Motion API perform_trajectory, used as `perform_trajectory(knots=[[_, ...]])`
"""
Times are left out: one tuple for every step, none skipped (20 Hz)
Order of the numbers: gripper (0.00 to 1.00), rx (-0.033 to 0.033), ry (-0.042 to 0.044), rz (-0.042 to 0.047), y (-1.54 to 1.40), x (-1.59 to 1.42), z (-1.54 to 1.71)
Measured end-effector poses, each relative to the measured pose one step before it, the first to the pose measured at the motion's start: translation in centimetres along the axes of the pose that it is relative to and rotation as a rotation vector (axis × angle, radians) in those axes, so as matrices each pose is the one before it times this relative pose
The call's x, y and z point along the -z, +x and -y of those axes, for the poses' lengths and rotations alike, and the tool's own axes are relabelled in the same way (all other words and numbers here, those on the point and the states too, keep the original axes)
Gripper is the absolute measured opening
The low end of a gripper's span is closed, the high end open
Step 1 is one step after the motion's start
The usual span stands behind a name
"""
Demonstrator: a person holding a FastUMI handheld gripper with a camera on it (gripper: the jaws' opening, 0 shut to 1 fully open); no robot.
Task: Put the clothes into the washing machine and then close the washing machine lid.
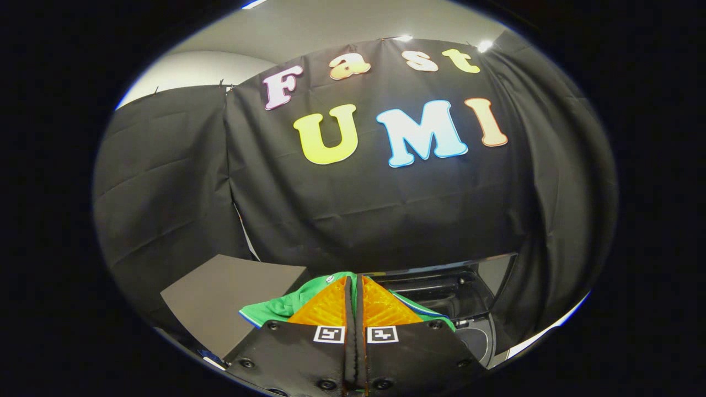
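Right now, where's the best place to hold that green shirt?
It is already pinched where it should be: the fingers close on a raised fold at the middle of the green shirt, coming from above, with cloth draping both sides, beside the washing machine opening.

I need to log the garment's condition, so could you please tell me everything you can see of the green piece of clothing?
The green garment looks like soft knit fabric with a thin white-and-blue trimmed edge. It is bunched around the fingers of the hand-held gripper, which are closed together with the cloth showing on both sides of them. It hangs lifted beside the grey panel and in front of the dark washing machine opening.
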State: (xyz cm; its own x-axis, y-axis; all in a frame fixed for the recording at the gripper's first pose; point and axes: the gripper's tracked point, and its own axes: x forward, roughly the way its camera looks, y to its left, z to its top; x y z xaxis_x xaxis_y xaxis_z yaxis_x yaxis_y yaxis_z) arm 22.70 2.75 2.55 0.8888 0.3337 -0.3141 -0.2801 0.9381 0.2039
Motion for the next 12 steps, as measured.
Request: perform_trajectory(knots=[[0.01,0.00537,-0.00038,-0.00848,0.018,0.402,0.505],[0.01,0.00441,-0.00322,-0.00898,-0.090,0.515,0.565],[0.01,0.00333,-0.00343,-0.00643,0.023,0.375,0.469],[0.01,0.00335,-0.00301,-0.00686,0.136,0.537,0.480],[0.01,0.00296,-0.00350,-0.00869,0.146,0.439,0.460],[0.01,0.00463,-0.00479,-0.00547,0.205,0.541,0.405],[0.01,0.00628,-0.00768,-0.01014,0.260,0.645,0.528],[0.01,0.00590,-0.00816,-0.01086,0.265,0.688,0.396],[0.01,0.00227,-0.00715,-0.01010,0.197,0.707,0.390],[0.01,0.00103,-0.00764,-0.01012,0.259,0.693,0.268],[0.01,0.00604,-0.00888,-0.01011,0.247,0.640,0.321],[0.01,0.00510,-0.00717,-0.01324,0.325,0.738,0.310]])
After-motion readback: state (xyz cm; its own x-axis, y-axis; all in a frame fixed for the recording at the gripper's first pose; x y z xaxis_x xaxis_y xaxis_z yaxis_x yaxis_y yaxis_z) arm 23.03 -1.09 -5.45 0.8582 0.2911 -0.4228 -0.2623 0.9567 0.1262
